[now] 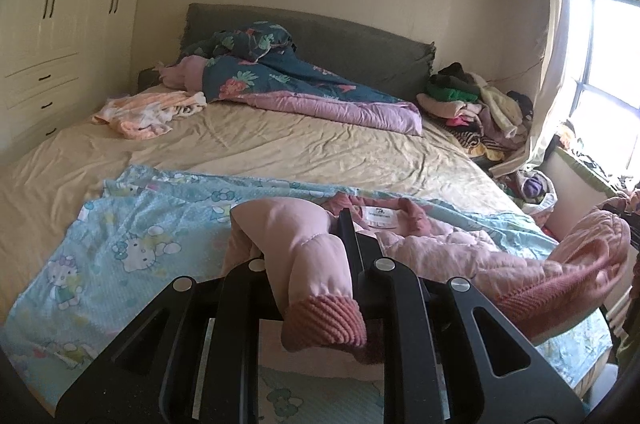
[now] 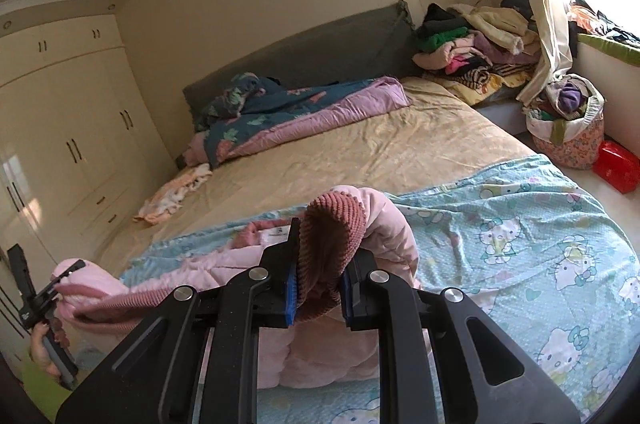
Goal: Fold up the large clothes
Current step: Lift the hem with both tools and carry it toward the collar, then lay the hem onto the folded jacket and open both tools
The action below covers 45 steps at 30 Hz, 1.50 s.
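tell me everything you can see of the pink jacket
The pink jacket is a quilted, padded garment in pale pink with darker ribbed knit cuffs and collar and a white label at the neck. It lies spread on the light blue cartoon-print sheet at the near end of the bed. The left gripper is shut on one sleeve, the right gripper on the other cuff, both sleeves lifted.

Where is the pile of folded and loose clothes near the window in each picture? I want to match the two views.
Left wrist view: the clothes pile lies at the right, beside the far end of the grey headboard, next to the curtain.
Right wrist view: the clothes pile sits upper right, again past the headboard's right end, left of the curtain.
Shared landmark: the grey headboard.
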Motion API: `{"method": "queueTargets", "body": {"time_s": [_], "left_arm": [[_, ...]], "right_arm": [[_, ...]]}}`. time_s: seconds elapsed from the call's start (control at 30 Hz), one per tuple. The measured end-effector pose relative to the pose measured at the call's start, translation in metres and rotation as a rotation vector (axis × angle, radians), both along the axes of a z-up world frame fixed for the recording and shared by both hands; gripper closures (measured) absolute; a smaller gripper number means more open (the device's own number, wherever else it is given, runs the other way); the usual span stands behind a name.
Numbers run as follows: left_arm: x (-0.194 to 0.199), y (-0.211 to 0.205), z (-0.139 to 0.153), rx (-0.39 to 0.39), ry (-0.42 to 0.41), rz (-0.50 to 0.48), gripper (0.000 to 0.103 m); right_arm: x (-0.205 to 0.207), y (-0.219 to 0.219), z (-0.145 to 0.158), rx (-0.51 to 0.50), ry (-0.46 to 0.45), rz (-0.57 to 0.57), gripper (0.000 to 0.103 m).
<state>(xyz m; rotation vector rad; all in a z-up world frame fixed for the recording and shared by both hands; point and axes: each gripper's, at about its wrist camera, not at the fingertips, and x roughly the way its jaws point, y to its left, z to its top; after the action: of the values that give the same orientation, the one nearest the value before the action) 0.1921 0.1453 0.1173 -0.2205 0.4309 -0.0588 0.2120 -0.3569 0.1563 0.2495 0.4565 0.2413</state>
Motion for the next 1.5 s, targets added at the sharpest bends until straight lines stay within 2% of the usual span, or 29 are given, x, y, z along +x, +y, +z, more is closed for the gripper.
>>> {"method": "queueTargets", "body": {"time_s": [0.23,0.9,1.07,1.2,1.3,1.5], "left_arm": [[0.028,-0.001,-0.017,0.043,0.035,0.026,0.092],[0.114,-0.005,-0.076,0.119,0.144,0.049,0.091],[0.129,-0.007,-0.086,0.120,0.166,0.049,0.091],[0.135,-0.007,-0.092,0.116,0.179,0.048,0.091],[0.137,-0.007,-0.095,0.111,0.183,0.050,0.091],[0.138,-0.007,-0.096,0.108,0.183,0.050,0.091]], "right_arm": [[0.032,0.006,-0.022,-0.103,0.016,-0.033,0.088],[0.132,0.002,-0.096,-0.158,0.154,-0.058,0.088],[0.150,-0.001,-0.108,-0.114,0.191,-0.059,0.085],[0.156,-0.010,-0.113,-0.003,0.216,-0.028,0.079],[0.154,-0.015,-0.112,0.053,0.202,-0.002,0.073],[0.145,-0.021,-0.114,0.100,0.185,0.027,0.063]]}}
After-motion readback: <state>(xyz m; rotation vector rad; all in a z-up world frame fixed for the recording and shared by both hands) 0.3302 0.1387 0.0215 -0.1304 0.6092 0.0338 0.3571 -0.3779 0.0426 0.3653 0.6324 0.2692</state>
